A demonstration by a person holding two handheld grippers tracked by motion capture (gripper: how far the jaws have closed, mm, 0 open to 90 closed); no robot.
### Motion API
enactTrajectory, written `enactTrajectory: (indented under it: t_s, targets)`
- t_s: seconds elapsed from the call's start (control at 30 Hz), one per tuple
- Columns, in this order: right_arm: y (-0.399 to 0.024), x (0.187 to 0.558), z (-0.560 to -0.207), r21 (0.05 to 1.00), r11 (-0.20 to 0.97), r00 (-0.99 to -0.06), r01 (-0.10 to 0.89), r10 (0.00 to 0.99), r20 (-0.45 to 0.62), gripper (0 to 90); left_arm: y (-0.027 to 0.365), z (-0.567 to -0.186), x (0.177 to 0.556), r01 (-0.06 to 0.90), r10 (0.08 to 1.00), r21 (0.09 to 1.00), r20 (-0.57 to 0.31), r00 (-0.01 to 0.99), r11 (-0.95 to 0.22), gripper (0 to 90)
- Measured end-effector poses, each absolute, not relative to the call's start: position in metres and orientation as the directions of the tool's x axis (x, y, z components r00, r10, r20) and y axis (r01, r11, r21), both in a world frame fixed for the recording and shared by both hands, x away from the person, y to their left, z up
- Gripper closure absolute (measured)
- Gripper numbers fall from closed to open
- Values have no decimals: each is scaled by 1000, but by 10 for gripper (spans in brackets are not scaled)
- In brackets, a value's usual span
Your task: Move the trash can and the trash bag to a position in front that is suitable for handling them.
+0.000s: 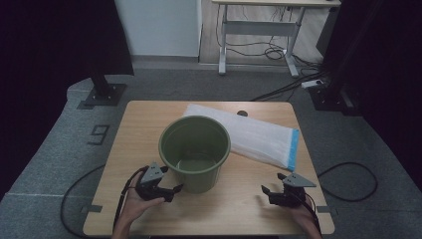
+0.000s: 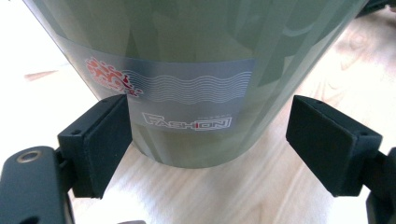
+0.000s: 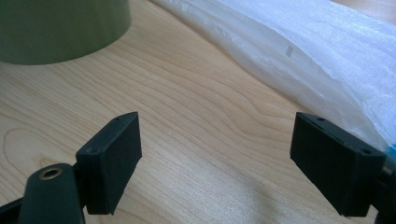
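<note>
Green plastic bucket (image 1: 194, 149) stands upright mid-desk, on the light wooden desk (image 1: 234, 204). At its seven o'clock the left tongs (image 1: 168, 181), held low in a hand, gape wide around its base; whether they touch is unclear. The left gripper view shows a "FASHION" label (image 2: 187, 100). The right tongs (image 1: 271, 186), wide open and empty, hover at four o'clock, near a white plastic bag (image 1: 259, 137).
</note>
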State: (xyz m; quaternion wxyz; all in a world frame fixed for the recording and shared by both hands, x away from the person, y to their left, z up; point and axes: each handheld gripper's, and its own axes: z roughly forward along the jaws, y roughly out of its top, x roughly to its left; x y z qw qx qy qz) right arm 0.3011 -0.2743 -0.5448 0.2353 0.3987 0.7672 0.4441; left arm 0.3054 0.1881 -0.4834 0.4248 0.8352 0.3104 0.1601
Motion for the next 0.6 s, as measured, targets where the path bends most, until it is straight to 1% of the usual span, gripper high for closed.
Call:
enactTrajectory:
  t_s: [0.27, 0.6]
  targets:
    - [-271, 302, -545, 867, 295, -577, 402, 816, -10, 159, 166, -484, 320, 394, 679, 807, 10, 735, -439, 140]
    - [-273, 302, -545, 867, 294, -577, 402, 817, -10, 162, 146, -483, 335, 389, 676, 807, 16, 737, -444, 148]
